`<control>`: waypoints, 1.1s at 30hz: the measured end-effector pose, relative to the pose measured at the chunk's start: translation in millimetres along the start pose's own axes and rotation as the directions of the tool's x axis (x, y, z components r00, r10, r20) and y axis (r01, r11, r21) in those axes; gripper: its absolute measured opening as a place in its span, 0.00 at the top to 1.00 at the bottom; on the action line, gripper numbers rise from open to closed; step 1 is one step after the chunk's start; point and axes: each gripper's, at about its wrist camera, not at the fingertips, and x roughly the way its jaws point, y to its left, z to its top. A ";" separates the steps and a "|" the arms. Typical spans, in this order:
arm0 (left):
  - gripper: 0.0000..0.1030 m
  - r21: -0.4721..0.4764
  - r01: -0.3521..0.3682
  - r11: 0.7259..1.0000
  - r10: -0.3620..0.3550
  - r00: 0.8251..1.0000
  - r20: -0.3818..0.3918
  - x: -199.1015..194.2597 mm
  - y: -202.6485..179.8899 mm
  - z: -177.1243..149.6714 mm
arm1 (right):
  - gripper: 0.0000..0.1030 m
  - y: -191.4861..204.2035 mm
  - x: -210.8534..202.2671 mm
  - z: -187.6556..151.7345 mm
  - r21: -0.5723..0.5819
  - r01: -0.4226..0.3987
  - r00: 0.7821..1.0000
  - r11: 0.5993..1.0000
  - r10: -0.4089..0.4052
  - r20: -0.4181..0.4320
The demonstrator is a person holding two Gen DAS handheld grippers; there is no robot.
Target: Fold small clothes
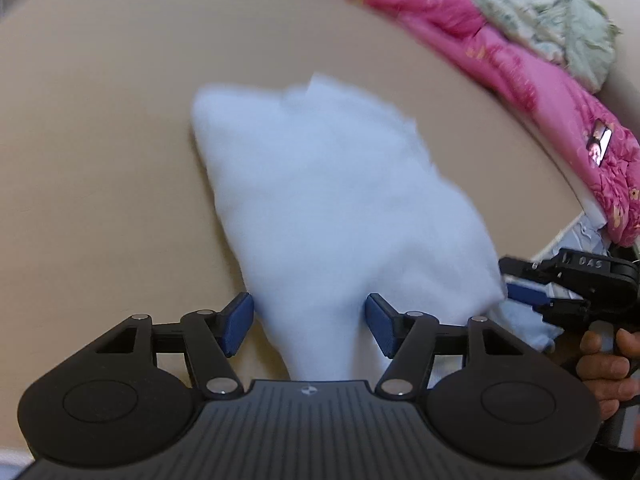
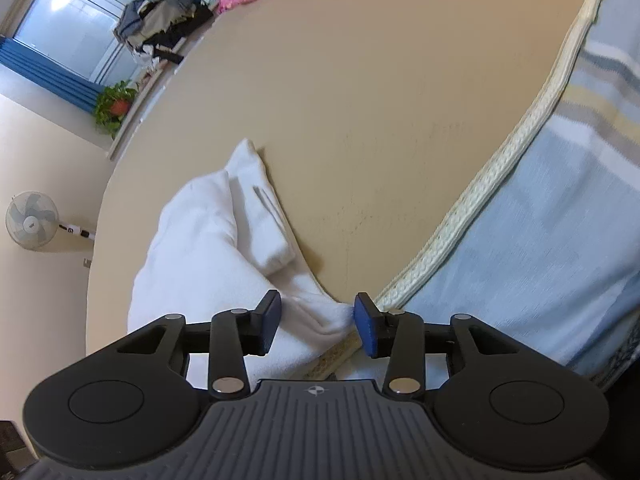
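Note:
A white garment [image 1: 328,200] lies loosely folded on the beige mat [image 1: 100,140]; it looks blurred in the left wrist view. My left gripper [image 1: 310,326] is open, and the garment's narrow near end runs between its blue pads [image 1: 240,324] without being pinched. To the right, my right gripper [image 1: 516,280] meets the garment's far corner, with a hand [image 1: 604,360] holding it. In the right wrist view the white garment [image 2: 200,240] shows a folded flap on top. My right gripper [image 2: 318,322] is open there, and a bunched corner sits between its pads [image 2: 366,328].
A pink floral quilt [image 1: 520,80] and a pale green cloth [image 1: 560,20] lie along the mat's far right. Light blue striped bedding [image 2: 540,220] runs past the mat's woven cream edge [image 2: 480,200]. A clothes pile [image 2: 160,24], a potted plant [image 2: 114,106] and a fan [image 2: 30,220] are farther off.

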 end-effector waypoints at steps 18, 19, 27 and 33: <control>0.53 -0.025 0.011 1.000 -0.012 1.000 -0.023 -18.5 18.0 5.2 | 0.91 75.7 -36.2 47.6 -0.322 0.087 0.984 0.943 -0.031 0.177; 0.52 -0.033 0.013 0.999 -0.013 1.000 0.002 -23.1 19.7 7.0 | 0.90 91.1 -36.6 56.5 -0.380 0.057 0.984 0.923 0.012 0.176; 0.50 -0.077 0.004 0.997 -0.003 1.000 0.009 -17.2 31.2 9.6 | 0.51 143.2 73.5 115.3 -0.487 -0.100 0.995 0.867 0.082 -0.058; 0.44 -0.084 0.019 0.996 -0.019 1.000 0.003 -9.0 32.1 14.3 | 0.53 110.0 158.9 118.6 -0.254 -0.098 0.982 0.962 0.052 -0.183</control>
